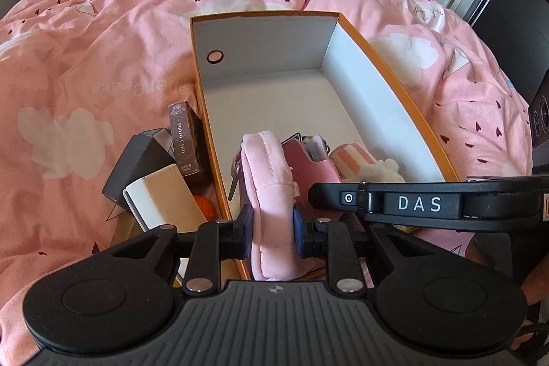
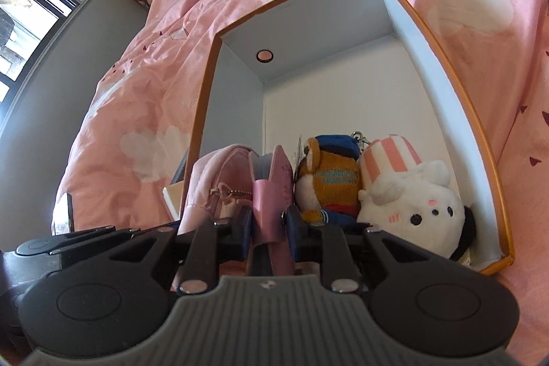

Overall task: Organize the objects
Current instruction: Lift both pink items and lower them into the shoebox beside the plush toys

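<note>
Left wrist view: pink pouch clamped between left tongs.

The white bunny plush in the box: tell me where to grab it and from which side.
Grip the white bunny plush across its round white body, coming from above through the open top of the box. It lies wedged between the bear plush and the box's right wall, so a sideways approach looks blocked. Its striped hat offers a narrower, freer hold. Both grippers are full now.
</note>
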